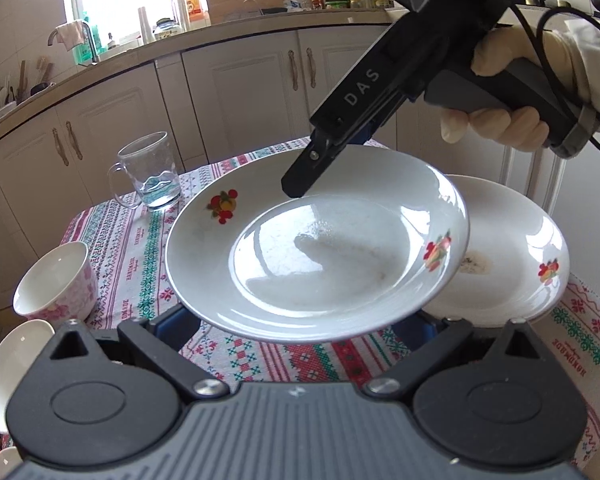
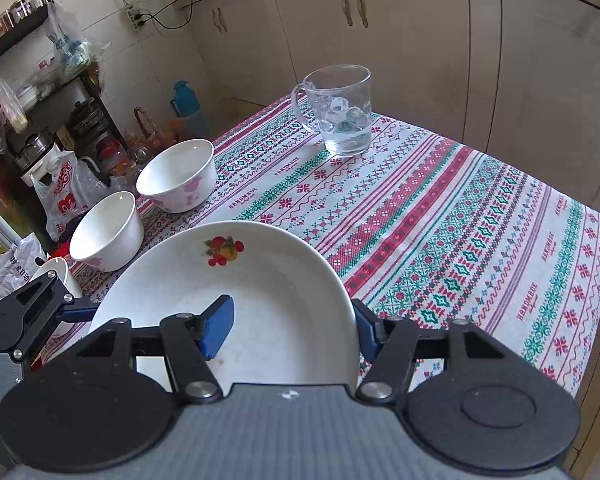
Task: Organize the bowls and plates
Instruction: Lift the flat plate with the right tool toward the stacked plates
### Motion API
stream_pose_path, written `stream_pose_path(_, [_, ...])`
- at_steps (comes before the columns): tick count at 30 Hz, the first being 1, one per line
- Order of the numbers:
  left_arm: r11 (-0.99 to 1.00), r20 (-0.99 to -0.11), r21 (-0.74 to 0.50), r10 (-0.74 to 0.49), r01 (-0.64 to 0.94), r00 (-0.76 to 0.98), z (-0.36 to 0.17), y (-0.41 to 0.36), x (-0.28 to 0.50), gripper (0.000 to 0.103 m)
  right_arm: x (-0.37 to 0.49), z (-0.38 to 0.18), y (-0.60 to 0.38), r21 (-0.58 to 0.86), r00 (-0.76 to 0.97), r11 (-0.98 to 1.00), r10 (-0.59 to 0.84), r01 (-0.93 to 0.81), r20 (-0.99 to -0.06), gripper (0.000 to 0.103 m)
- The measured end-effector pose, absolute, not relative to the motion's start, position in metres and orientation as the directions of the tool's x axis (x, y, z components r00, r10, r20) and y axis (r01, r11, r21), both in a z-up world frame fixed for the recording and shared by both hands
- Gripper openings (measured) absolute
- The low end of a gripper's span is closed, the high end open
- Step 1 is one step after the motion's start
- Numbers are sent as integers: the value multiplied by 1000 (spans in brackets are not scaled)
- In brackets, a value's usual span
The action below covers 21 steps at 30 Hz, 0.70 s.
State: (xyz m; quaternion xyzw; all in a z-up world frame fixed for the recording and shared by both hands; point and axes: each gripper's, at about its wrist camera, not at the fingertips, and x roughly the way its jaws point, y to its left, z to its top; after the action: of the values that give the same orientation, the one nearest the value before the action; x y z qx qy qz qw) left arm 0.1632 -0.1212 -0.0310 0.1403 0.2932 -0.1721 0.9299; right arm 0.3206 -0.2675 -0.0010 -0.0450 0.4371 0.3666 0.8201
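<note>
– Cream cabinets (image 1: pixel 236 80) were seen behind a counter (image 2: pixel 460 216) covered with a red-and-green patterned tablecloth (image 2: pixel 420 200). What was noted on it?

– A glass mug (image 2: pixel 340 112) with a little water was seen standing upright towards the far side. A pink-flowered bowl (image 2: pixel 176 176) and a white bowl (image 2: pixel 106 232) were set just beside each other near the left edge.

– And where was the lifted plate (image 1: pixel 316 240) found?

– It was held tilted above the cloth, with its right edge overlapping a second plate (image 1: pixel 520 240) that lay on the counter. Fruit motifs were printed on both rims.

– How was it held?

– Its far rim was pinched by the right gripper (image 2: pixel 292 330), which was carried by a gloved hand (image 1: pixel 500 120). The jaws were closed narrowly on the rim: one blue pad was pressed on the inner face and the other against the outside.

– What was recorded of the left gripper (image 1: pixel 298 320)?

– Its jaws were spread wide, and nothing was clamped between them. They reached beneath the plate's near edge, so the tips were hidden. Whether the underside was touched could not be told.
</note>
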Motion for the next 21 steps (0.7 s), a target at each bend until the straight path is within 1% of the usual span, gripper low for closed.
stream_pose_path(21, [830,-607,164,-342,534,718,-34,-164,144,100,270,-5,-339,269,440,810,526,-522,-728,68])
